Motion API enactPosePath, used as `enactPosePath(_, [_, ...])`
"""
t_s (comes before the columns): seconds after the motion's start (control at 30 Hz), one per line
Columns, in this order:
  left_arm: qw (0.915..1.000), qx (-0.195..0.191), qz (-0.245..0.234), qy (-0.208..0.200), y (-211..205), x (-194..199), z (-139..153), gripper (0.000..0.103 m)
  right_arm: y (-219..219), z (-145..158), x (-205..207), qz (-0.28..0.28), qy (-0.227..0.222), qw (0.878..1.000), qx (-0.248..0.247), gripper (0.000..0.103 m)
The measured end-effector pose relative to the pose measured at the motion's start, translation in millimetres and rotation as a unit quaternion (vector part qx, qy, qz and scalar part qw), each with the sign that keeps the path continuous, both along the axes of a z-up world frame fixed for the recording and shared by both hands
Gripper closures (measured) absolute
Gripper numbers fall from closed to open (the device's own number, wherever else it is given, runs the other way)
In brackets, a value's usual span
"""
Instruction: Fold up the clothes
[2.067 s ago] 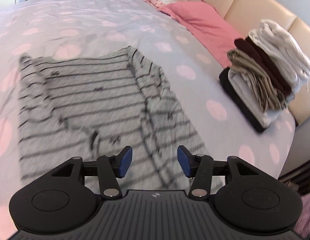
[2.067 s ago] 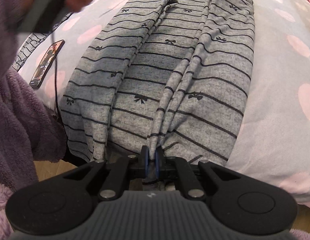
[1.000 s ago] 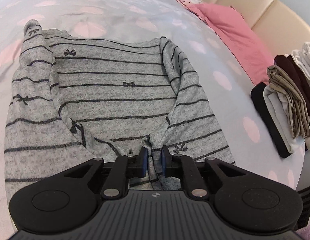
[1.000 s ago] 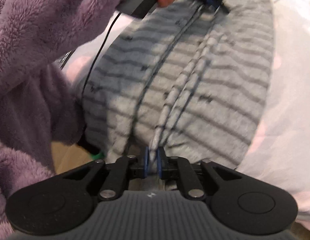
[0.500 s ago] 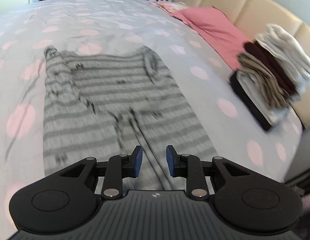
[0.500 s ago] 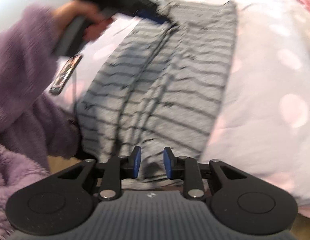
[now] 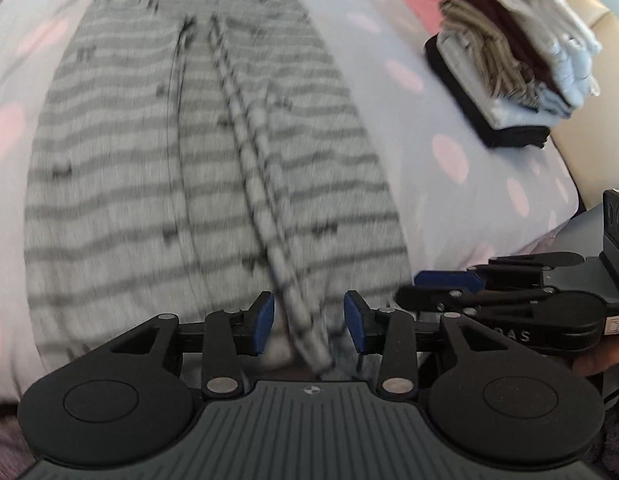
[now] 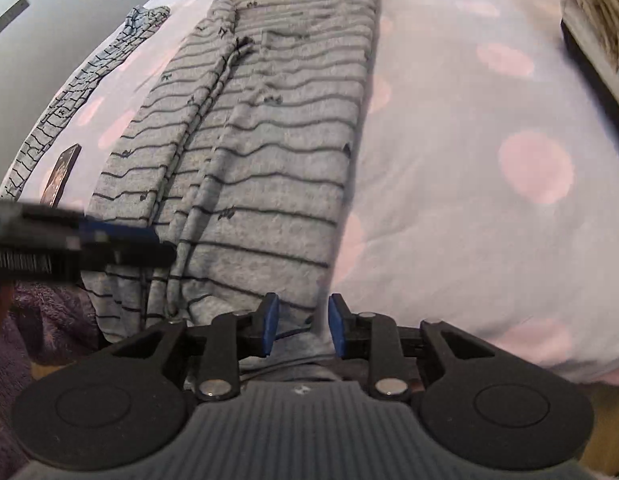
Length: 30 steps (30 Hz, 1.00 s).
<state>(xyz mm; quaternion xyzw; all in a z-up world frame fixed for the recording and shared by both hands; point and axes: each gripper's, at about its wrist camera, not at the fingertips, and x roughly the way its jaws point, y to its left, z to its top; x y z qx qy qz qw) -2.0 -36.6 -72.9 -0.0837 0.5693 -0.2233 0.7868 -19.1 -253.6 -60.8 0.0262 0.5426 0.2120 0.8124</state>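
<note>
The striped grey top lies with sleeves folded in; your left gripper is opening over a sleeve, your right gripper part-open at the hem, gripping nothing; next, I judge, grasp the hem and fold upward.

A soft, matt grey knit top with thin dark stripes lies on a smooth pale cotton bedsheet with pink dots, beside matt black plastic gripper arms with blue rubbery pads.
</note>
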Motion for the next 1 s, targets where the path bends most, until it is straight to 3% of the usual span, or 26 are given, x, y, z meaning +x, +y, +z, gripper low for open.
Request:
enactPosePath(0.13, [0.9997, -0.005, -0.008, 0.022, -1.0, -3.8, -17.0, 0.067, 6.8, -12.7, -6.5, 0.011, 0.022, 1.000, -0.012, 0.078])
enactPosePath(0.27, [0.9993, -0.011, -0.016, 0.032, 1.5, -6.3, -26.2, 0.084, 11.5, -27.4, -17.9, 0.032, 0.070, 0.997, -0.014, 0.087])
enactPosePath(0.37, [0.9994, -0.007, -0.019, 0.029, 3.0, -8.1, -26.2, 0.085, 16.3, -49.0, -26.8, 0.052, 0.129, 0.990, -0.011, 0.095])
enactPosePath(0.47, [0.9995, 0.003, -0.019, 0.025, 3.6, -13.0, -24.0, 0.085, 14.0, -60.1, -34.4, 0.052, 0.152, 0.986, -0.037, 0.094])
enactPosePath(0.53, [0.9994, 0.002, -0.019, 0.028, 5.1, -15.9, -22.1, 0.085, -0.3, -52.1, -34.4, 0.023, 0.141, 0.989, -0.032, 0.088])
enactPosePath(0.6, [0.9994, 0.001, -0.020, 0.029, 5.1, -17.5, -20.9, 0.080, -20.1, -37.7, -34.5, -0.017, 0.119, 0.993, -0.008, 0.087])
enactPosePath(0.67, [0.9991, 0.001, -0.026, 0.032, 3.3, -19.3, -20.8, 0.069, -37.6, -23.5, -36.2, -0.047, 0.087, 0.995, 0.010, 0.087])
enactPosePath(0.77, [0.9984, 0.010, -0.039, 0.039, -1.3, -22.2, -24.7, 0.066, -49.0, -12.5, -29.7, -0.073, 0.048, 0.996, 0.031, 0.087])
enactPosePath(0.87, [0.9980, 0.016, -0.039, 0.047, -0.8, -22.6, -29.8, 0.069, -48.6, -15.1, -22.2, -0.068, 0.041, 0.995, 0.059, 0.087])
enactPosePath(1.0, [0.9977, 0.025, -0.038, 0.049, 2.0, -22.5, -34.0, 0.077, -29.7, -21.3, -21.0, -0.009, 0.008, 0.999, 0.039, 0.088])
